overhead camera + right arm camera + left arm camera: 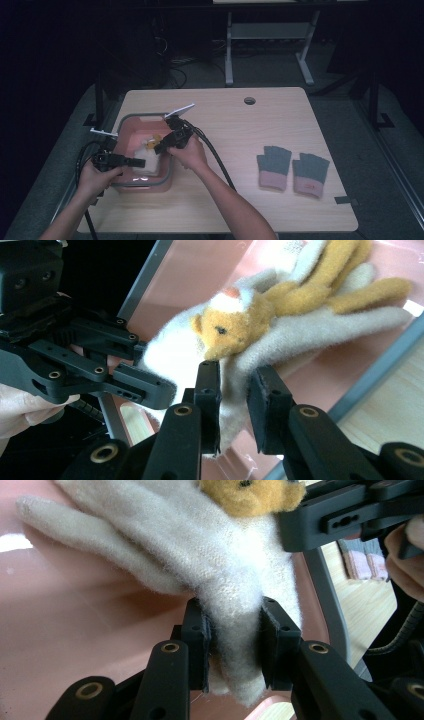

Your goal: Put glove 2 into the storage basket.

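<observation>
While the left claw [234,645] pinches the cuff end of a fuzzy cream-white knitted glove [200,565] between its two black pads, the glove lies inside a shallow pink plastic tub with a grey rim [128,118], which sits at the left part of the pale wooden bench [280,125]. Seen from the left gripper view, the glove's woolly fingers spread away over the tub's pink floor, and a small orange-brown plush animal face [227,332] with a dark bead eye is sewn on its back. The right claw [234,390] comes at the same glove from the opposite side of the tub; its jaws stand a little apart around the glove's edge, the left pad against the wool and the right pad just clear of it, so it is loosened rather than clamped. From the high view both hands meet over the tub, the left hand [95,175] at its near left corner and the right hand [189,154] at its right rim, with black cables trailing back across the bench. Well to the right of the tub, a pair of grey-blue fingerless knitted gloves with pink cuffs [292,167] lies flat on the bench; a small mark on one cuff is too tiny to read. No brand, label or legible writing shows on the tub or the white glove.
</observation>
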Available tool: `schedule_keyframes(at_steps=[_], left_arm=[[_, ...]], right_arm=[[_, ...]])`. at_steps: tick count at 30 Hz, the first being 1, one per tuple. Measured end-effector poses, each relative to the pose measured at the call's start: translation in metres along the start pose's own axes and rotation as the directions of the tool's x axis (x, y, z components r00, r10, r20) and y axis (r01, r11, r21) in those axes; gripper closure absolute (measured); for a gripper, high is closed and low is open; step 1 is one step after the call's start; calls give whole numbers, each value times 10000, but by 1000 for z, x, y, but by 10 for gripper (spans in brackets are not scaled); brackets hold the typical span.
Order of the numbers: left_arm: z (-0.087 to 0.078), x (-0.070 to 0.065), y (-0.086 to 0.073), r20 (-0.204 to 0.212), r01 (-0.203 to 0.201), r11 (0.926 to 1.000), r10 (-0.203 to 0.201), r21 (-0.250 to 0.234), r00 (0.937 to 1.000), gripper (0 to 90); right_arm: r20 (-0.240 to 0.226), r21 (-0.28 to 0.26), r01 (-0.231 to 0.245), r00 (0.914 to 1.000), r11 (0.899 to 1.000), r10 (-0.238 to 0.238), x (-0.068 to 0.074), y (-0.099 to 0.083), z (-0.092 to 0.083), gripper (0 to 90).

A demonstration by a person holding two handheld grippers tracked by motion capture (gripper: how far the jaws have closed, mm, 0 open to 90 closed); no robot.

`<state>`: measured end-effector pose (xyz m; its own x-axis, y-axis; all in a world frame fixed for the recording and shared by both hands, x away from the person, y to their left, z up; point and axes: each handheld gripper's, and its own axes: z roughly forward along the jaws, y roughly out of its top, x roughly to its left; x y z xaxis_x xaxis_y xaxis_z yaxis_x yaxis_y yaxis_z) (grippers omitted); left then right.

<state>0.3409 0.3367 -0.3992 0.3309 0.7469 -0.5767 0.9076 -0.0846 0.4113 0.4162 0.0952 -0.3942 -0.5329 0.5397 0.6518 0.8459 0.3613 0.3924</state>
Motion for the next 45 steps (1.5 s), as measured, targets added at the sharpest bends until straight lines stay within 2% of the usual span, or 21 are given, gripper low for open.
schedule_keyframes(at_steps=[4, 7, 10, 13, 17, 21, 23, 25, 29, 31, 35, 38, 42, 45], left_arm=[[3, 0, -1, -99, 26, 9999, -25, 145, 9999, 688], [5, 1, -3, -437, -1, 9993, 17, 367, 9990, 686], [9, 2, -4, -595, 25, 9976, 16, 685, 9982, 676], [12, 2, -5, -676, 98, 9965, -42, 828, 9977, 652], [10, -1, -3, -599, -18, 9949, 79, 1011, 9982, 584], [3, -2, -1, -748, -73, 9960, 140, 893, 9971, 565], [-4, -4, 2, -849, -66, 9977, 124, 679, 9963, 565], [-9, -6, 4, -826, -93, 9988, 133, 479, 9965, 571], [-14, -10, 8, -918, -226, 9990, 259, 377, 9954, 594], [-11, -12, 9, -989, -317, 9989, 350, 356, 9945, 635], [0, -11, 10, -1102, -347, 9967, 428, 738, 9930, 657], [8, -10, 10, -1374, -387, 9934, 535, 1078, 9891, 668], [19, -10, 10, -1746, -228, 9905, 465, 1353, 9835, 673], [22, -10, 10, -1848, -250, 9885, 527, 1489, 9814, 668]], right_arm=[[167, 24, 43, 9999, 10000, -44, 0, 0, -3, 741], [166, -179, 68, 9998, 9998, -65, 0, -1, -6, 737], [119, -307, 128, 9999, 9994, -125, 1, 0, -10, 740], [142, -363, 112, 9998, 9993, -107, 1, -1, -11, 740], [76, -412, 184, 9998, 9990, -181, 1, -1, -12, 741], [-92, -515, 229, 9997, 9984, -234, 3, -3, -16, 741], [-141, -547, 278, 9995, 9981, -286, 3, -3, -18, 739], [-128, -577, 270, 9995, 9980, -278, 3, -4, -20, 739], [-185, -657, 285, 9994, 9974, -298, 2, -6, -23, 734], [-210, -726, 293, 9993, 9969, -309, 1, -7, -25, 734], [-271, -774, 294, 9991, 9966, -316, 0, -8, -30, 724], [-319, -849, 295, 9990, 9959, -323, 0, -8, -33, 720], [-362, -909, 327, 9987, 9953, -361, 0, -9, -36, 715], [-368, -920, 328, 9987, 9952, -363, 0, -9, -38, 708]])
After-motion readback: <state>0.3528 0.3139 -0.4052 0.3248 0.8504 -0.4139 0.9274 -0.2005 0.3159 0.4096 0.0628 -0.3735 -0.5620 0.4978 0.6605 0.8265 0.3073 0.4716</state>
